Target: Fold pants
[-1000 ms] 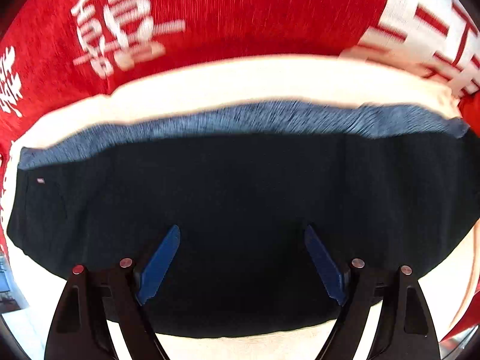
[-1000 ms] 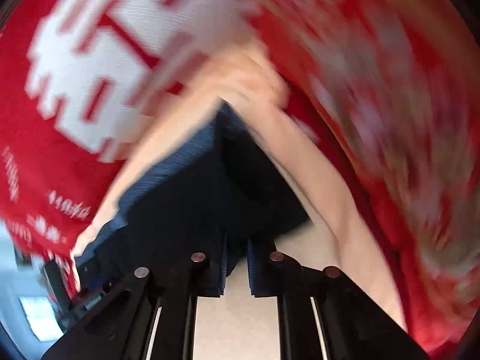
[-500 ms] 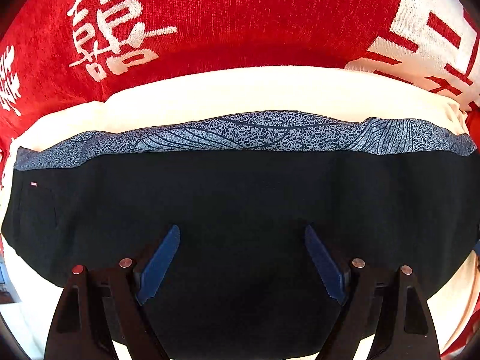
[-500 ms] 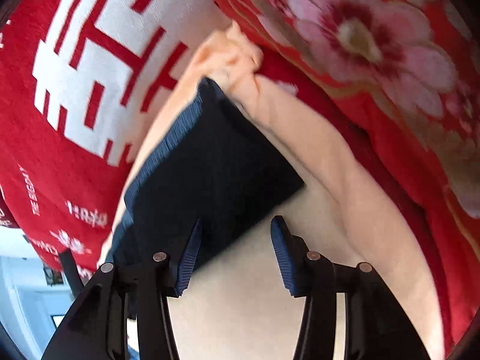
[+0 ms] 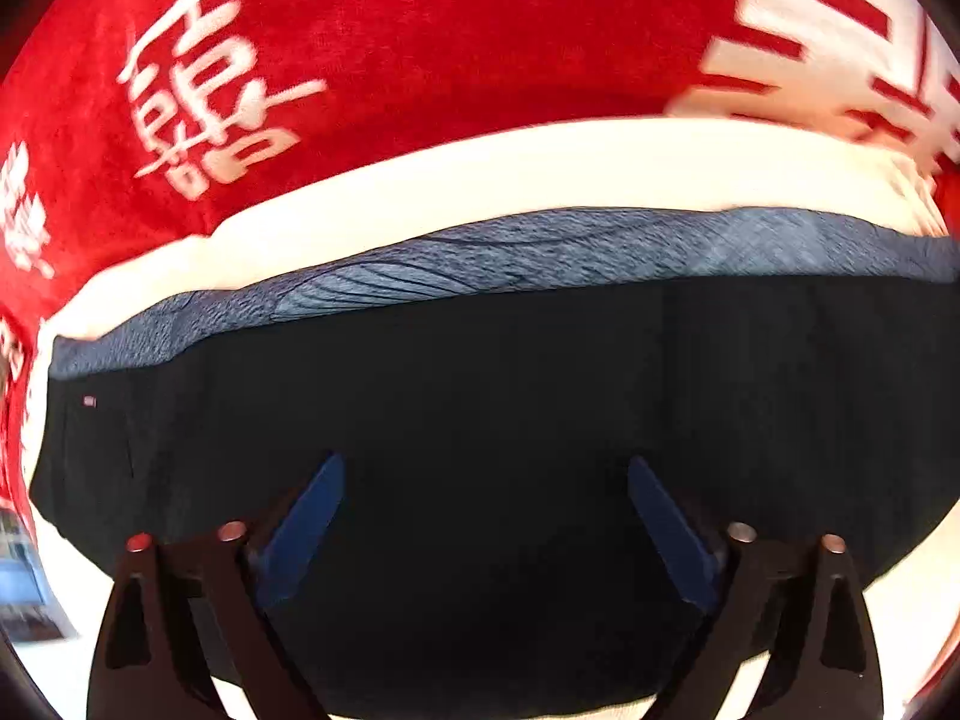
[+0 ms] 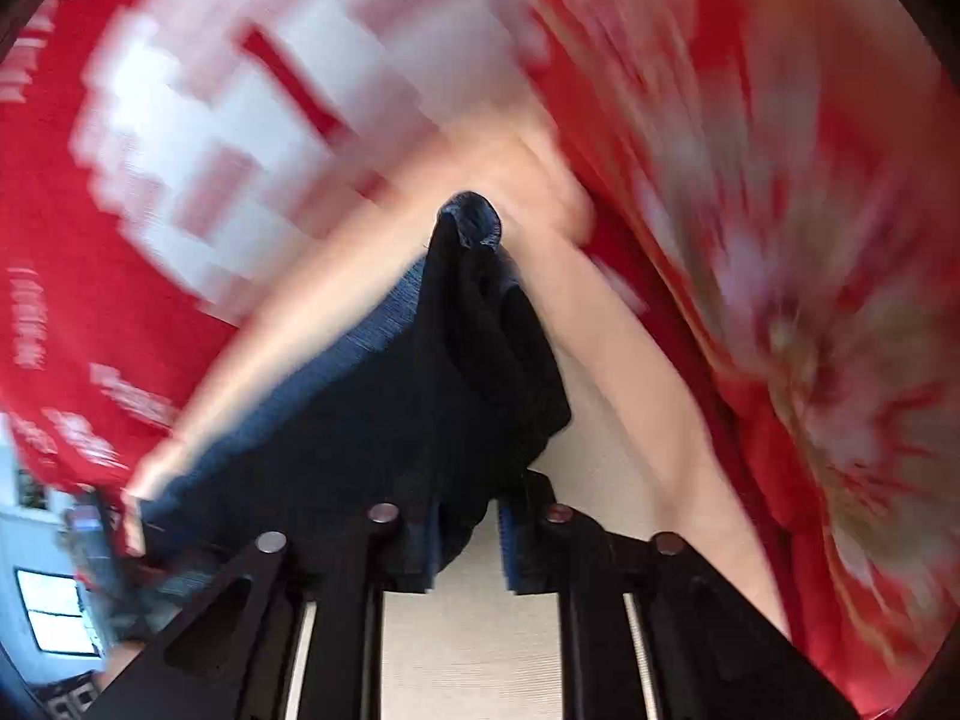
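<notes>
Black pants [image 5: 480, 372] with a blue-grey patterned waistband [image 5: 510, 252] lie folded flat across a cream surface [image 5: 480, 162]. My left gripper [image 5: 485, 468] hovers just over the black cloth. Its jaws stand wide and are still opening, and its blue pads [image 5: 306, 516] grip nothing. In the right wrist view the pants [image 6: 360, 420] are bunched into a raised ridge that runs from a far corner [image 6: 471, 222] into my right gripper [image 6: 469, 516]. Those jaws are closing, with an edge of the black cloth pinched between them. This view is blurred.
A red blanket [image 5: 420, 30] with large white characters lies beyond the cream surface. A red floral cloth [image 6: 780, 240] lies to the right. The bare cream surface [image 6: 480, 630] shows below the right gripper. A window and a dark object [image 6: 90, 570] sit at the lower left.
The left jaws have spread wider over the flat pants. The right jaws opened beside the pants' edge half a second ago, and have now narrowed onto it, drawing the cloth up into a ridge.
</notes>
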